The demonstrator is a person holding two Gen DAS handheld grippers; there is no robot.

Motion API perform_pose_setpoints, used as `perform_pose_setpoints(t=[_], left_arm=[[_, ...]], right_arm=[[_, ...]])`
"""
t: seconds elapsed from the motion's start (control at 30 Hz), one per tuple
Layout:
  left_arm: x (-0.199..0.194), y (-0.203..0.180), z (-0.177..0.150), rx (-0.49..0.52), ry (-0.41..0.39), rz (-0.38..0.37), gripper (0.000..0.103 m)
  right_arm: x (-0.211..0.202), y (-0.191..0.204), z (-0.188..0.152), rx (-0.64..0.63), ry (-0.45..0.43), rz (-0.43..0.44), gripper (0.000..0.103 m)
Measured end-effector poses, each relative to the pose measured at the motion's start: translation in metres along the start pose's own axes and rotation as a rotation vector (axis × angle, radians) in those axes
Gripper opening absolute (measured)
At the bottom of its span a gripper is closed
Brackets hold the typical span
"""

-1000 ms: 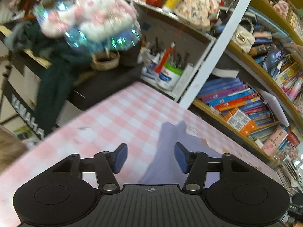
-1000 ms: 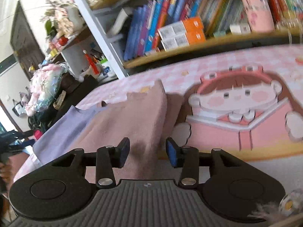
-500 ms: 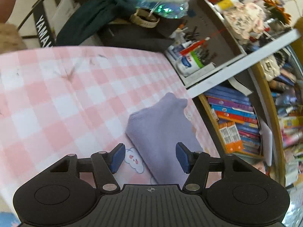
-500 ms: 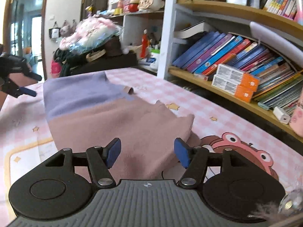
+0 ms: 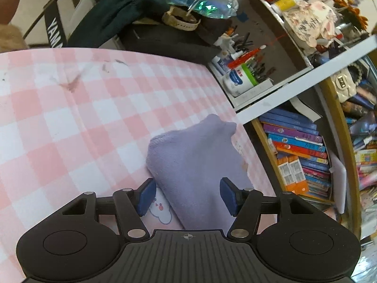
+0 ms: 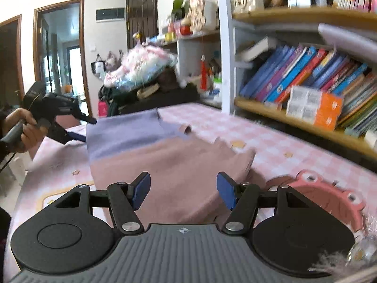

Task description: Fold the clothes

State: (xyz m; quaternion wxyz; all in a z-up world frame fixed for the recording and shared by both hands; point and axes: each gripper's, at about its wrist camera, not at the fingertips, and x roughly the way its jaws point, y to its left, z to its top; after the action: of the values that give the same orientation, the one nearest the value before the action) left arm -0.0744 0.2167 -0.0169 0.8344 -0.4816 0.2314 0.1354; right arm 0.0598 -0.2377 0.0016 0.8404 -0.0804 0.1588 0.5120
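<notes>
A folded garment lies on the pink checked table [image 5: 70,118]. Its lilac end [image 5: 195,165] shows in the left wrist view and its dusty-pink end [image 6: 179,165] fills the right wrist view, with the lilac part [image 6: 124,134] behind. My left gripper [image 5: 186,197] is open and empty, hovering over the lilac end. My right gripper [image 6: 183,191] is open and empty, just above the pink end. The left gripper also shows in the right wrist view [image 6: 77,127], held by a hand at the garment's far left corner.
A bookshelf [image 6: 306,94] full of books runs along the table's far side. A white shelf unit [image 5: 271,94] with a jar of pens stands at the corner. A dark piano top [image 5: 165,40] piled with clothes and a bouquet borders the table.
The left gripper has dropped slightly closer over the lilac end. The right gripper has swung a little left and lifted its view; both stay open and the garment lies as before.
</notes>
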Motion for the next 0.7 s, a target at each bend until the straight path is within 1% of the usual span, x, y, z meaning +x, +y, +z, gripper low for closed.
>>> perform_pose_setpoints(t=[0.03,0.1,0.13,0.2,0.23,0.27,0.33,0.4,0.5,0.63,0.67,0.7], left_arm=[[0.000,0.000,-0.002,-0.005,-0.014,-0.004,0.062],[0.000,0.002,-0.006,-0.033,-0.044,-0.017,0.065],[0.000,0.002,-0.006,-0.034,-0.047,-0.016,0.067],[0.000,0.000,-0.006,-0.034,-0.053,-0.014,0.070],[0.000,-0.001,-0.006,-0.035,-0.056,-0.013,0.070],[0.001,-0.002,-0.007,-0.035,-0.059,-0.011,0.070],[0.001,-0.003,-0.007,-0.036,-0.064,-0.009,0.072],[0.001,-0.005,-0.007,-0.031,-0.066,-0.003,0.072],[0.001,-0.007,-0.009,0.000,-0.067,0.002,0.072],[0.001,-0.005,-0.009,-0.024,-0.070,-0.001,0.072],[0.001,-0.006,-0.009,-0.012,-0.069,0.001,0.072],[0.001,-0.008,-0.009,0.001,-0.068,0.004,0.073]], right_arm=[[-0.004,0.001,0.000,-0.006,-0.021,0.008,0.060],[-0.010,0.004,-0.001,-0.004,-0.056,0.057,0.060],[-0.012,0.006,-0.001,-0.006,-0.064,0.082,0.060],[-0.012,0.011,0.001,-0.018,-0.061,0.123,0.060],[-0.011,0.014,0.002,-0.022,-0.056,0.135,0.057],[-0.008,0.015,0.002,-0.019,-0.033,0.127,0.056],[0.000,0.016,0.003,-0.009,0.020,0.103,0.037],[0.010,0.013,0.000,-0.001,0.087,0.055,0.032],[0.022,0.011,-0.009,-0.008,0.165,0.032,0.031],[0.024,0.017,-0.015,-0.057,0.179,0.032,0.034],[0.024,0.019,-0.016,-0.073,0.182,0.028,0.034],[0.025,0.022,-0.017,-0.091,0.185,0.024,0.039]])
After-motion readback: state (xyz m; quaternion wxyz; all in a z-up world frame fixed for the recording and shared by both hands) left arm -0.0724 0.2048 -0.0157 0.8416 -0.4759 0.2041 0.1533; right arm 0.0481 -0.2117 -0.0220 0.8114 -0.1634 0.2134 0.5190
